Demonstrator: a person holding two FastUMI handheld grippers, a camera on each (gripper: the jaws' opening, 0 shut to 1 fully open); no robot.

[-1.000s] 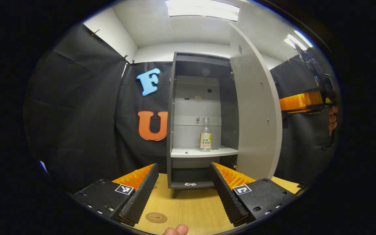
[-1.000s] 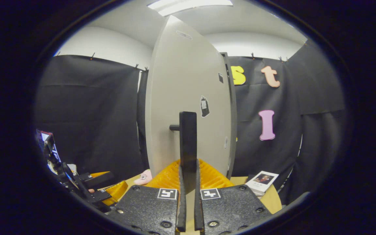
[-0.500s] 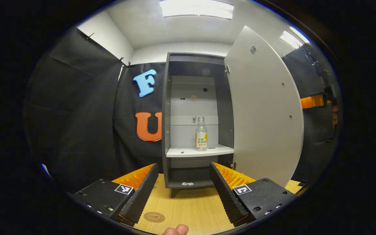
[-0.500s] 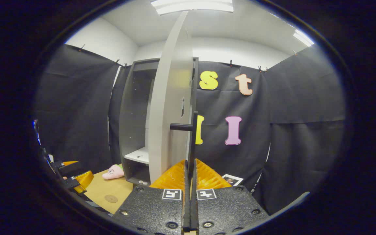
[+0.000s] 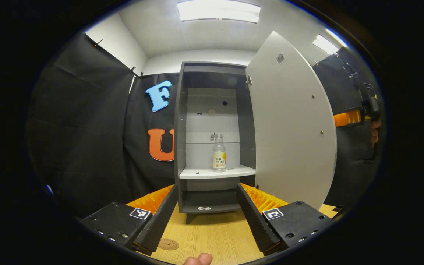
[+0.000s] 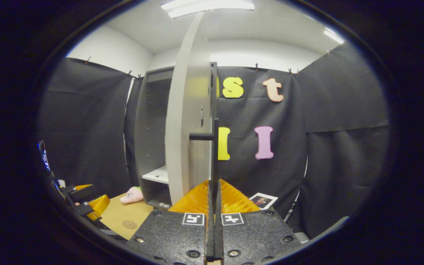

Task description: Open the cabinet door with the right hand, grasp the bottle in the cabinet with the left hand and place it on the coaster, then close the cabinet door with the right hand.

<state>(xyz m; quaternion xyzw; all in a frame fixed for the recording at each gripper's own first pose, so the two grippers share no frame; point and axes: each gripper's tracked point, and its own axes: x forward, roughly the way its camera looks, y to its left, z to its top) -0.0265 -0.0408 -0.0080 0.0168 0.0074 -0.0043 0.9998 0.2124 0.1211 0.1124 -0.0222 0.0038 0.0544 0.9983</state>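
Bottle [image 5: 219,157] faces the left gripper's [image 5: 205,206] released jaws; right gripper [image 6: 214,198] clamps the door handle [image 6: 215,154].

A staged recording booth, not a home: black cloth [image 5: 87,121] clipped up as walls beneath office ceiling light panels [image 5: 219,10], with a lone grey cabinet [image 5: 212,136] standing on a wooden bench [image 5: 212,239] as a mock household prop.

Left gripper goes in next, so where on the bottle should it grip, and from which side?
Grip the bottle across its labelled body, coming straight in from the cabinet's open front. It stands upright near the shelf's front edge, and the open left gripper already faces it.
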